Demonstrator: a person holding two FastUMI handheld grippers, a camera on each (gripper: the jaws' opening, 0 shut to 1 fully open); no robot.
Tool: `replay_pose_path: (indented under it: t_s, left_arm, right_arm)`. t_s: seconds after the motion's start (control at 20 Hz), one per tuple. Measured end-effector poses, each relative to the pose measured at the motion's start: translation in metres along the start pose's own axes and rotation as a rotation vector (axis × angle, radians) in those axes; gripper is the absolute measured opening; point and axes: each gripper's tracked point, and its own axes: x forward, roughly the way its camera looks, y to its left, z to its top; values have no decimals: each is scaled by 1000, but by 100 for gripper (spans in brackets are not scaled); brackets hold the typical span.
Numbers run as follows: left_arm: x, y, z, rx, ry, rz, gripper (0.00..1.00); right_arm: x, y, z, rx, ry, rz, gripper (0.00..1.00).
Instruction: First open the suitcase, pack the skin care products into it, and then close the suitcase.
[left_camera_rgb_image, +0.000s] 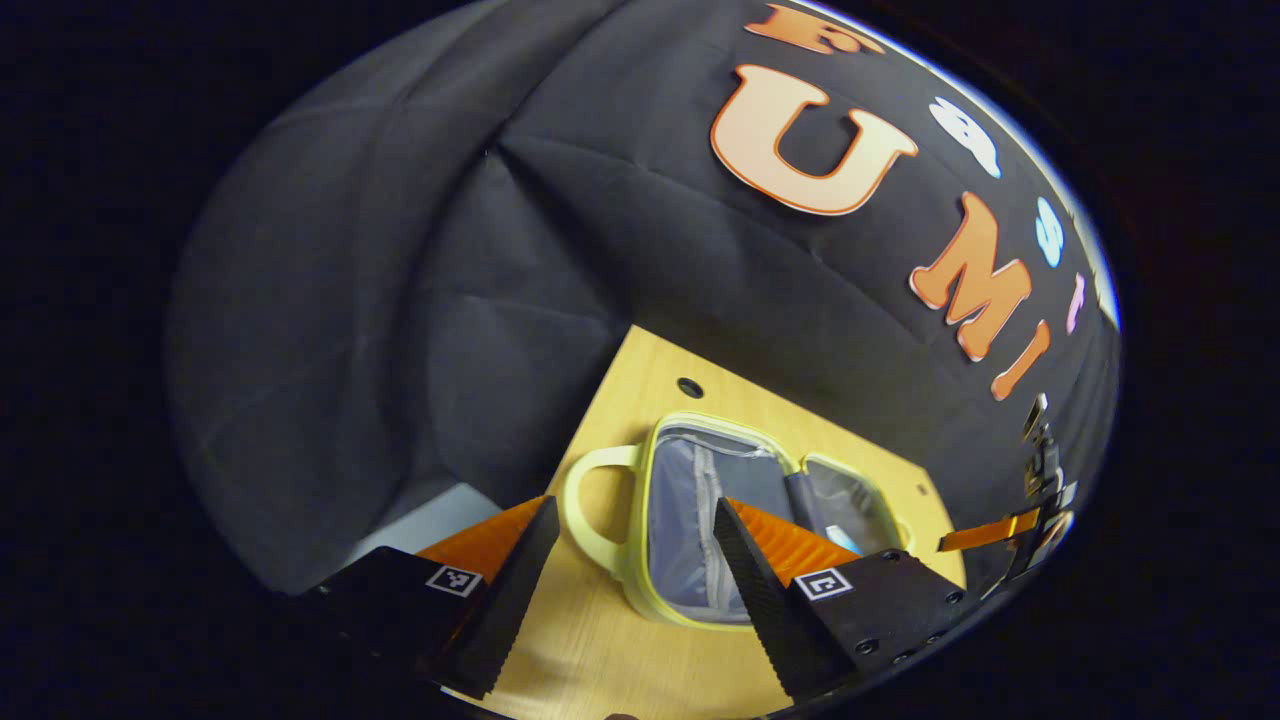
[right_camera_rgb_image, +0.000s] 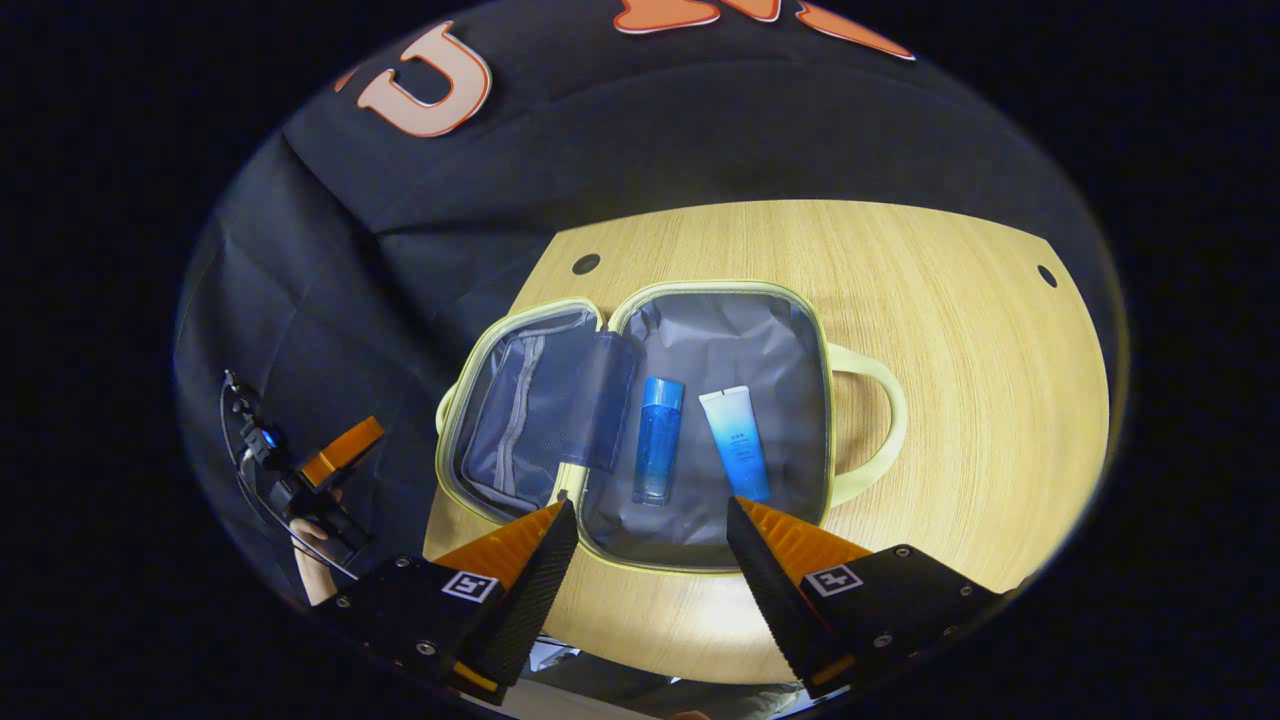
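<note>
While the left gripper (left_camera_rgb_image: 630, 580) hangs over the table (left_camera_rgb_image: 600, 650) with its fingers spread wide and nothing between them, the suitcase (left_camera_rgb_image: 640, 480) lies open just ahead of it. One pale handle (left_camera_rgb_image: 585, 500) sticks out toward the gap between the fingers. A far-off gripper (left_camera_rgb_image: 1000, 530) peeks in at the right edge.

Over in the right gripper view, the right gripper (right_camera_rgb_image: 650, 560) is let go too, fingers apart and holding nothing. Right in front of its fingertips the open suitcase (right_camera_rgb_image: 520, 330) lies flat. I count one blue bottle (right_camera_rgb_image: 658, 440) and one blue tube (right_camera_rgb_image: 738, 445) inside, side by side, not touching. That makes two skin care things, and one suitcase with two halves. The left gripper (right_camera_rgb_image: 320, 470) waits well off to the left.

I think closing comes next. Lift the flap half (right_camera_rgb_image: 500, 420) gently and fold it over, so nothing rolls out.
</note>
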Motion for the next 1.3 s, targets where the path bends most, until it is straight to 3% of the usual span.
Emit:
replay_pose_path:
  t_s: [0.1,0.3,0.45,0.75,0.85,0.9,0.95,1.0,1.1,1.3]
  left_arm:
    - [22,14,-2,-40,13,-61,97]
    - [63,51,-22,-156,75,-72,97]
    - [78,55,-39,-252,106,-133,97]
    - [104,65,-33,-438,59,-196,94]
    - [114,66,-37,-475,61,-196,77]
    - [116,67,-41,-471,74,-188,82]
    - [122,67,-43,-462,87,-166,76]
    - [123,76,-45,-447,103,-106,55]
    - [146,67,-56,-433,108,-83,11]
    - [112,47,-25,-233,113,-62,11]
  right_arm:
    - [-2,1,-4,34,-19,-16,96]
    - [-10,-6,-13,72,-35,-62,96]
    - [-12,-18,-19,94,-40,-110,96]
    - [-13,-23,-36,157,-24,-137,96]
    - [-15,-25,-35,163,-29,-147,96]
    - [-17,-26,-35,166,-33,-150,96]
    - [-18,-28,-35,171,-36,-154,96]
    - [-19,-29,-34,179,-40,-157,96]
    - [-22,-30,-32,191,-54,-150,96]
    - [-30,-31,-27,179,-94,-137,95]
